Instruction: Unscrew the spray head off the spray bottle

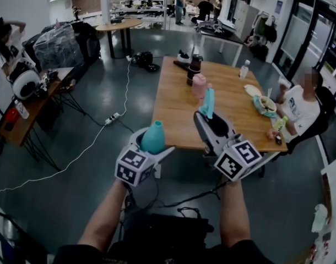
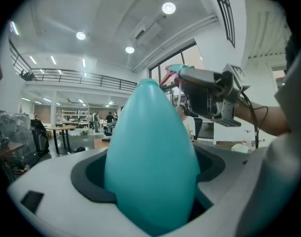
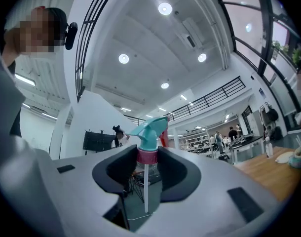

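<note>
The teal bottle (image 1: 153,138) stands upright between the jaws of my left gripper (image 1: 150,149), which is shut on its body. It fills the left gripper view as a smooth teal cone (image 2: 150,157) clamped in the left gripper (image 2: 150,174). The spray head (image 1: 207,103) is apart from the bottle, in my right gripper (image 1: 209,120) a little to the right. In the right gripper view the teal spray head (image 3: 151,128) has a pink collar (image 3: 147,155) and a white dip tube (image 3: 146,189) hanging free. The right gripper (image 3: 147,168) is shut on the collar.
A wooden table (image 1: 173,114) lies ahead with a pink bottle (image 1: 199,85), dark containers (image 1: 194,67) and dishes (image 1: 263,104). A person (image 1: 300,106) sits at its right side. A power strip and cables (image 1: 113,117) run across the floor. A cluttered bench (image 1: 25,106) stands at the left.
</note>
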`<action>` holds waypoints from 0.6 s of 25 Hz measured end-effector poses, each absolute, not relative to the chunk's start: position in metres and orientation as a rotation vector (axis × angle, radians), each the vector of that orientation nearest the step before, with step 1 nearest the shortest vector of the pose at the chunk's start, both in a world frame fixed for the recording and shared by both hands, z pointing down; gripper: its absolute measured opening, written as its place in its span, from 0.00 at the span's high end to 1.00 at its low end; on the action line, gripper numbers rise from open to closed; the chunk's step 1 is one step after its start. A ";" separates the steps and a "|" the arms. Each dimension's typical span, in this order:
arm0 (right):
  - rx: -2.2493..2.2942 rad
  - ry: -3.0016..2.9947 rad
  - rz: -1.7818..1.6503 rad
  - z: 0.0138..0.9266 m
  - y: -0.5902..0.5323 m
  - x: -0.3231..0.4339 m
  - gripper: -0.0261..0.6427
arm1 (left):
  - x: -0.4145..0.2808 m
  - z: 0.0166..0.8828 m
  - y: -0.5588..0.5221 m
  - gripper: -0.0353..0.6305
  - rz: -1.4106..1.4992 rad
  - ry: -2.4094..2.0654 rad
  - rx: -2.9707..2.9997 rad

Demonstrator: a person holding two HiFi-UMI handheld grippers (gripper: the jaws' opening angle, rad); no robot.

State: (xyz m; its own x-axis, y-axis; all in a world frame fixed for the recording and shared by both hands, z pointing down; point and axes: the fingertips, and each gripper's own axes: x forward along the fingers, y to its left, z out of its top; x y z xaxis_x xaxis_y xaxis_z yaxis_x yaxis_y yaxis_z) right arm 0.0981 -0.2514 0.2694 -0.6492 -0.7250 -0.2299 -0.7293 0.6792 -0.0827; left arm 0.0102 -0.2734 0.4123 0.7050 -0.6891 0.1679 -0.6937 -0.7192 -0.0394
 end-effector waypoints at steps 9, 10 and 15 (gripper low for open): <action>-1.326 2.686 0.023 0.314 -0.256 0.094 0.76 | 0.011 0.379 -0.270 0.28 0.175 -1.199 2.907; -1.325 2.686 0.014 0.317 -0.255 0.094 0.76 | 0.012 0.380 -0.269 0.28 0.176 -1.195 2.905; -1.335 2.668 -0.021 0.330 -0.252 0.091 0.76 | 0.013 0.378 -0.269 0.28 0.168 -1.193 2.907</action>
State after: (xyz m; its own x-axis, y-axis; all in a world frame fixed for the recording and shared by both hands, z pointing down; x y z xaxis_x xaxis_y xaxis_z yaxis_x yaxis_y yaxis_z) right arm 0.0908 -0.2515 0.3296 -0.5897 -0.7964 -0.1342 -0.7941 0.6021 -0.0828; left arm 0.0130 -0.2688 0.3782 0.7068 -0.7008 0.0968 -0.7003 -0.7124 -0.0451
